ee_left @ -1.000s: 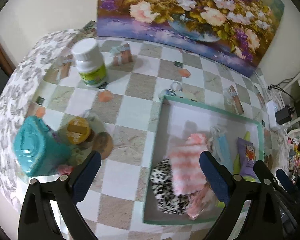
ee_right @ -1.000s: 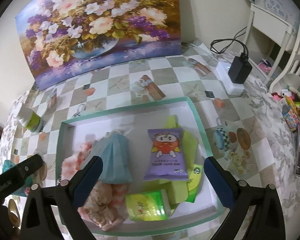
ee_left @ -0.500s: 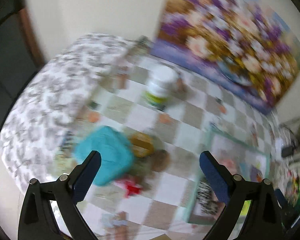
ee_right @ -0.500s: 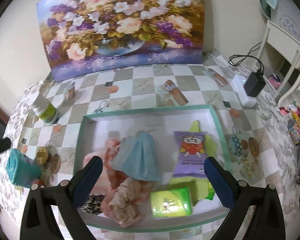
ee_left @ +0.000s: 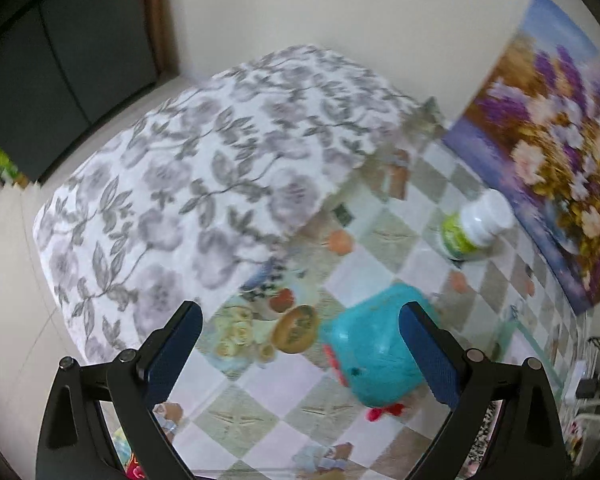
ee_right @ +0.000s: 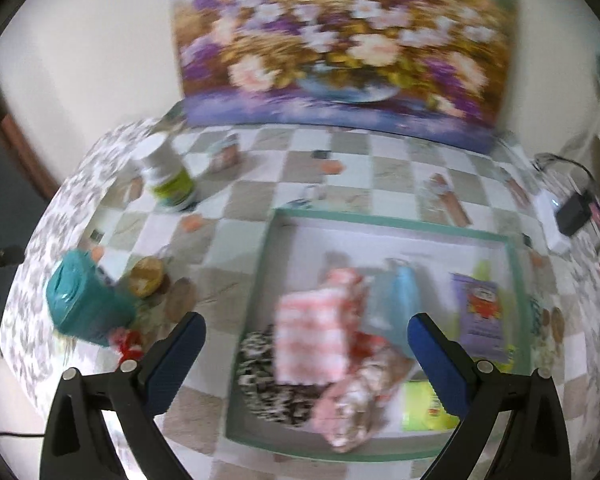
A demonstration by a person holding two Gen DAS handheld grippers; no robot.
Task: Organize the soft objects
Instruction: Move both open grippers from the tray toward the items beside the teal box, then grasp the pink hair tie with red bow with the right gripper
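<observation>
- Our left gripper (ee_left: 298,354) hangs above the checked tablecloth (ee_left: 384,268), fingers spread wide and holding nothing.
- The teal soft pack (ee_left: 374,350) lies on the cloth just inside the left gripper's right finger (ee_left: 430,354); we cannot tell if they touch.
- Our right gripper (ee_right: 306,360) is spread and empty over the green-rimmed tray (ee_right: 384,222).
- The tray holds a pink striped cloth (ee_right: 314,340), a leopard-print piece (ee_right: 262,376), a blue mask (ee_right: 400,304) and a purple packet (ee_right: 482,320).
- A white bottle (ee_left: 476,226) stands near the flower painting (ee_left: 556,128).

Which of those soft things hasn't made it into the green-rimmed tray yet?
The teal soft pouch: it sits on the checkered tablecloth left of the tray, while the others lie inside.
</observation>
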